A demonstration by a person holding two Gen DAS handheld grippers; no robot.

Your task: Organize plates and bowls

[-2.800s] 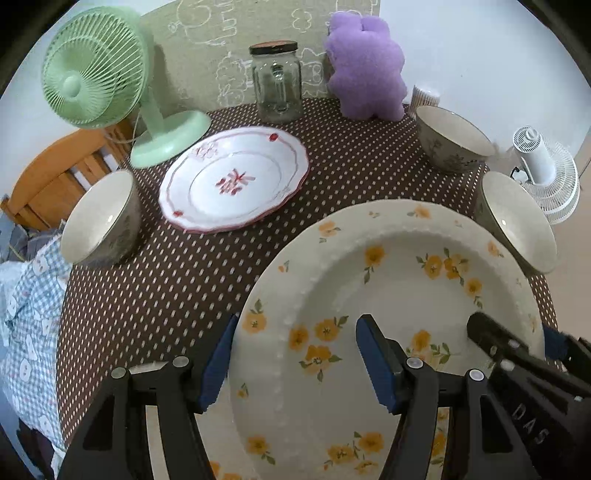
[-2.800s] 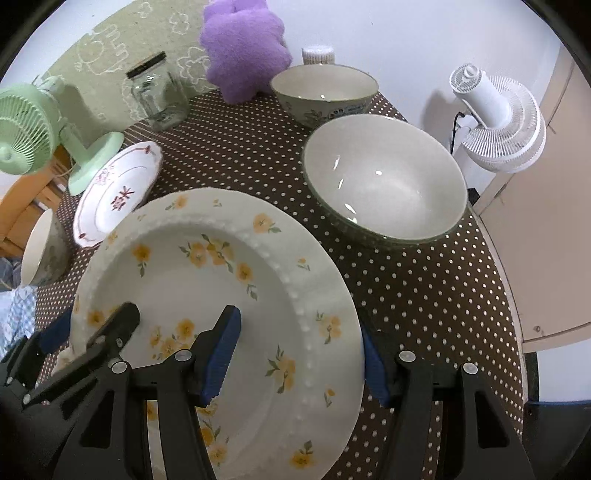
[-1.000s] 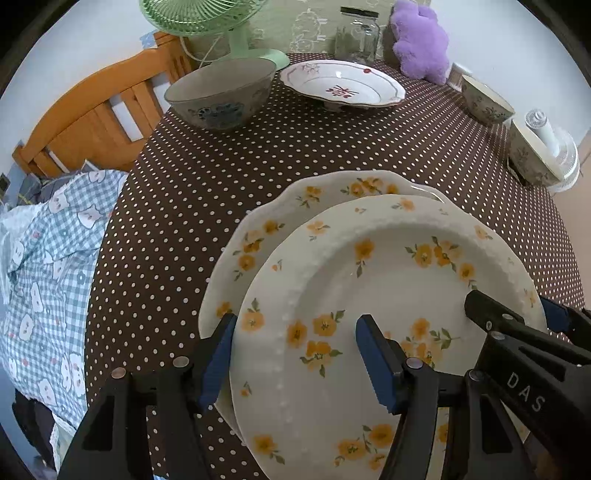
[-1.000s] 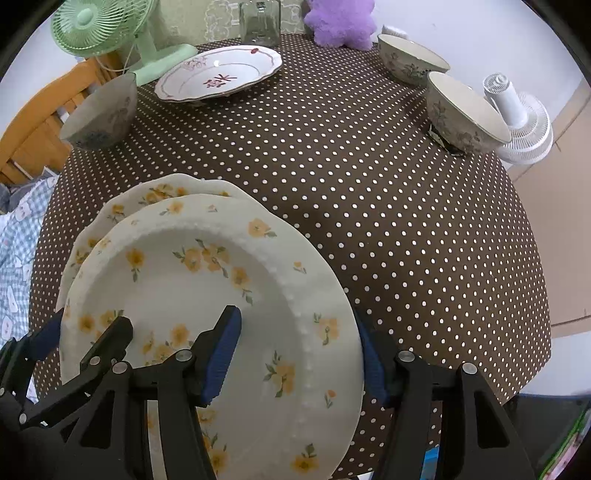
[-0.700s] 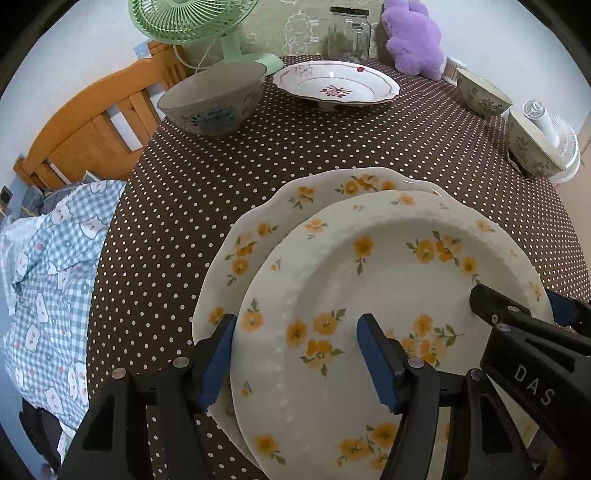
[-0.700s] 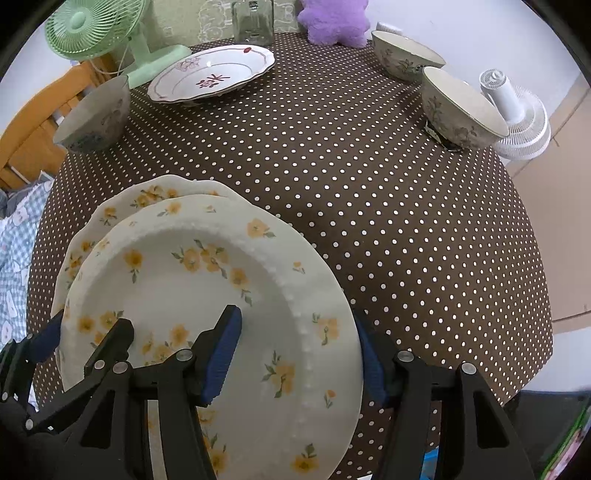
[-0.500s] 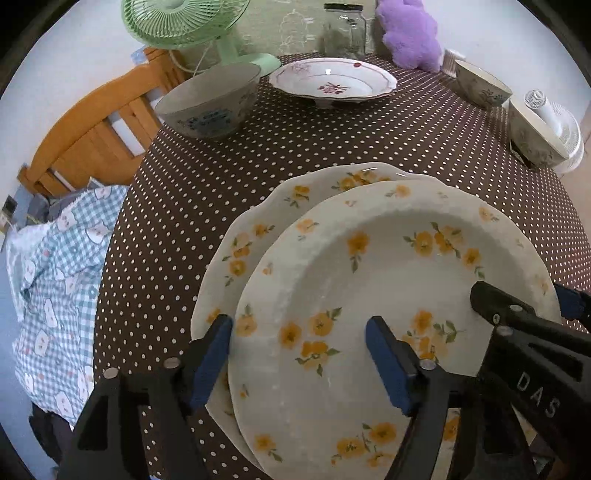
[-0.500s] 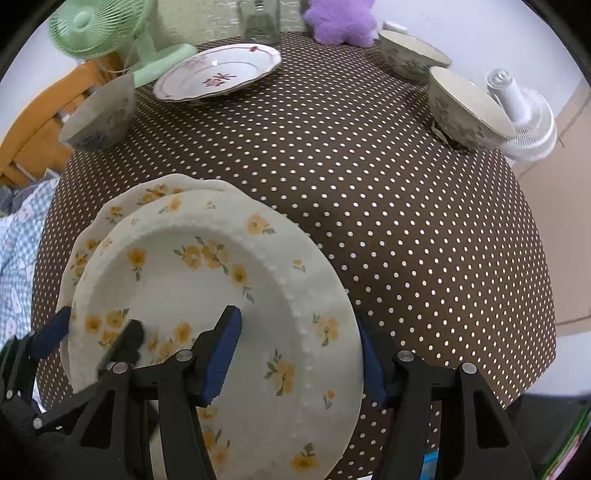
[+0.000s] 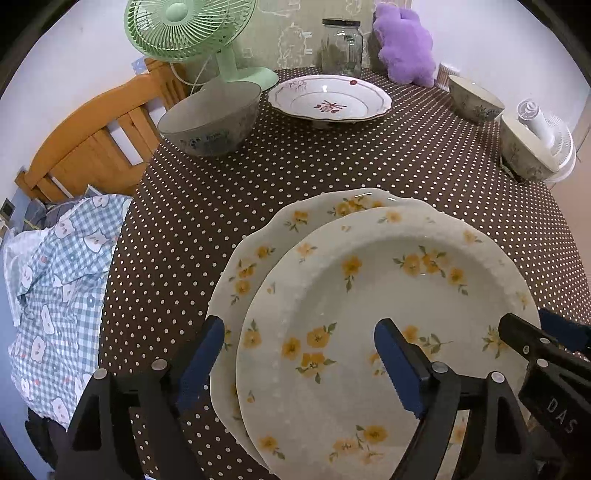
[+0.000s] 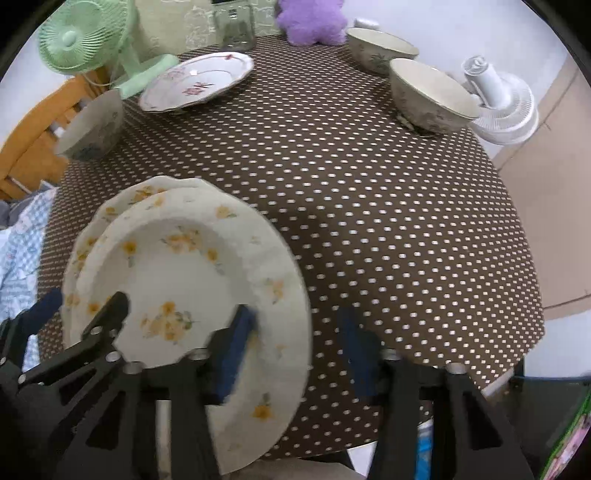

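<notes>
A cream plate with yellow flowers [image 9: 388, 295] lies slightly off-centre on a second, similar plate [image 9: 258, 251] on the dotted brown tablecloth near the front edge. My left gripper [image 9: 299, 362] straddles the top plate's left rim, its jaws wide and still opening, pads clear of it. In the blurred right wrist view, my right gripper [image 10: 295, 345] hangs over the top plate's [image 10: 177, 280] right rim, with its jaws closing. One finger is above the plate and one beyond it, neither pressing. The lower plate [image 10: 147, 188] peeks out behind.
A red-flowered plate [image 9: 328, 101] and a grey bowl [image 9: 210, 118] stand at the back left, two bowls [image 9: 474, 98] [image 9: 521, 147] at the right edge. A green fan [image 9: 188, 29], jar [image 9: 340, 48] and purple plush [image 9: 404, 44] line the back. A wooden chair [image 9: 85, 147] stands to the left.
The flowered plate came from the far side of the table down onto the second plate. The left jaws have spread wider. The right jaws have narrowed and that gripper has shifted, blurring its view.
</notes>
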